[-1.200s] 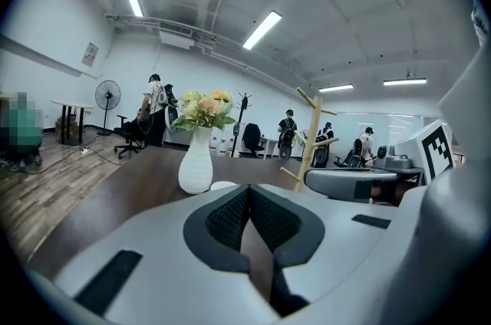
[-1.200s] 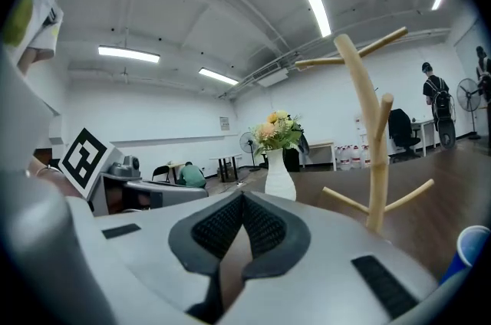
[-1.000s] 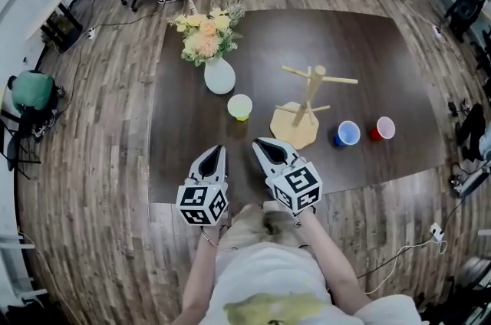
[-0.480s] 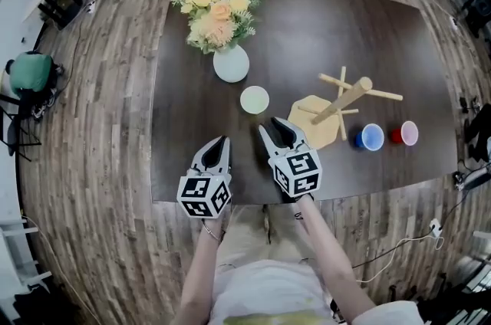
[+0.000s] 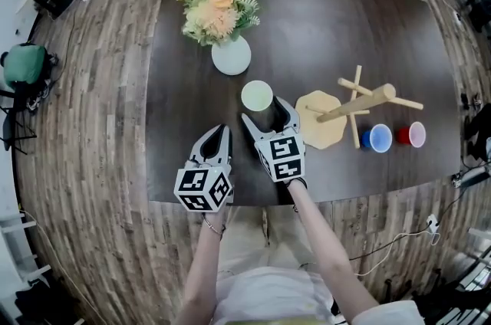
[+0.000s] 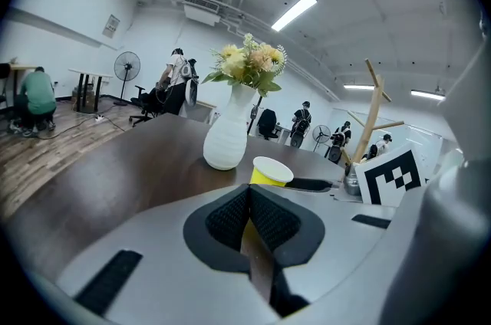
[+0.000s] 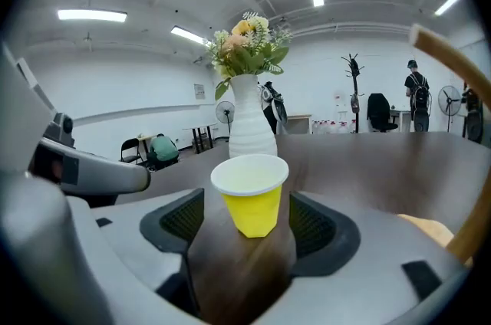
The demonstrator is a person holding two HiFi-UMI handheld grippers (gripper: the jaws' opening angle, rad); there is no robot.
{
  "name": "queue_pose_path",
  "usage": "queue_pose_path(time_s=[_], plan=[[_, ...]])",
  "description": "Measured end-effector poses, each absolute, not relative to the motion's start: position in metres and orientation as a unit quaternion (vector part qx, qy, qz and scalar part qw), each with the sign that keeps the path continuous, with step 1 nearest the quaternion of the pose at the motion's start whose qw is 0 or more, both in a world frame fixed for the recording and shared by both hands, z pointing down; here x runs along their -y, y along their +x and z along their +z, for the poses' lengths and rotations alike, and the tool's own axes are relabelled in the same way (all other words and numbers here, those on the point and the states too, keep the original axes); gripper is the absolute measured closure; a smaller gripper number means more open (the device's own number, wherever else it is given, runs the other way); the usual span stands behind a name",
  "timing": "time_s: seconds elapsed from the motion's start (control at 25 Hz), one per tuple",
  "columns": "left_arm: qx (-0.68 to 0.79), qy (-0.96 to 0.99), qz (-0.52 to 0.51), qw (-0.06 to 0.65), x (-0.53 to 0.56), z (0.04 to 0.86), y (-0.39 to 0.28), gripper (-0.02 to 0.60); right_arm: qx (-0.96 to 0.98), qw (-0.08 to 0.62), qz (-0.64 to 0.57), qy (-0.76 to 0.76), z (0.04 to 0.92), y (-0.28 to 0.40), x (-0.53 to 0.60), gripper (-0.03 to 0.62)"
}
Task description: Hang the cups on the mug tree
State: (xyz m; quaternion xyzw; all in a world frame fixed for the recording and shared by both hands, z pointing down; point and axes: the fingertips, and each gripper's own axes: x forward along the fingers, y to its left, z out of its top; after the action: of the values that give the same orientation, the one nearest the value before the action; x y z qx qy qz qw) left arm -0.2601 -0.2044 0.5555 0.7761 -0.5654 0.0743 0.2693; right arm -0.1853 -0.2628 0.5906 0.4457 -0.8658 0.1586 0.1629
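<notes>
Right gripper view: right claw (image 7: pixel 247 228) has just been opening, now wide, yellow cup (image 7: pixel 249 197) upright between the jaw tips on the bench (image 7: pixel 376 162), not touched | left claw (image 6: pixel 247 220) closed, empty | advice: go in deeper, squeeze softly at mid-wall | head view, not this one, shows blue cup (image 5: pixel 378 138) and red cup (image 5: pixel 414 135) beside mug tree (image 5: pixel 360 103).

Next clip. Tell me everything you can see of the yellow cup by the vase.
The yellow cup is a small tapered cup, plastic by its look, with a white rim and pale inside, seemingly empty. It stands upright on the dark table, apart from the white vase behind it. The right gripper's claw, its jaws just opening, frames it; neither pad touches it.
</notes>
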Motion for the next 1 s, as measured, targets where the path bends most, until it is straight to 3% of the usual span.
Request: queue_pose_path(time_s=[0.52, 0.68, 1.0], plan=[[0.564, 0.772, 0.072, 0.283, 0.207, 0.562, -0.256, 0.558, 0.869, 0.178, 0.149, 0.438, 0.593, -0.206, 0.284, 0.249], [0.575, 0.767, 0.064, 0.276, 0.210, 0.556, -0.263, 0.558, 0.872, 0.179, 0.154, 0.429, 0.593, -0.208, 0.284, 0.279], [0.584, 0.766, 0.056, 0.263, 0.213, 0.540, -0.275, 0.558, 0.875, 0.146, 0.168, 0.431, 0.572, -0.210, 0.279, 0.283]])
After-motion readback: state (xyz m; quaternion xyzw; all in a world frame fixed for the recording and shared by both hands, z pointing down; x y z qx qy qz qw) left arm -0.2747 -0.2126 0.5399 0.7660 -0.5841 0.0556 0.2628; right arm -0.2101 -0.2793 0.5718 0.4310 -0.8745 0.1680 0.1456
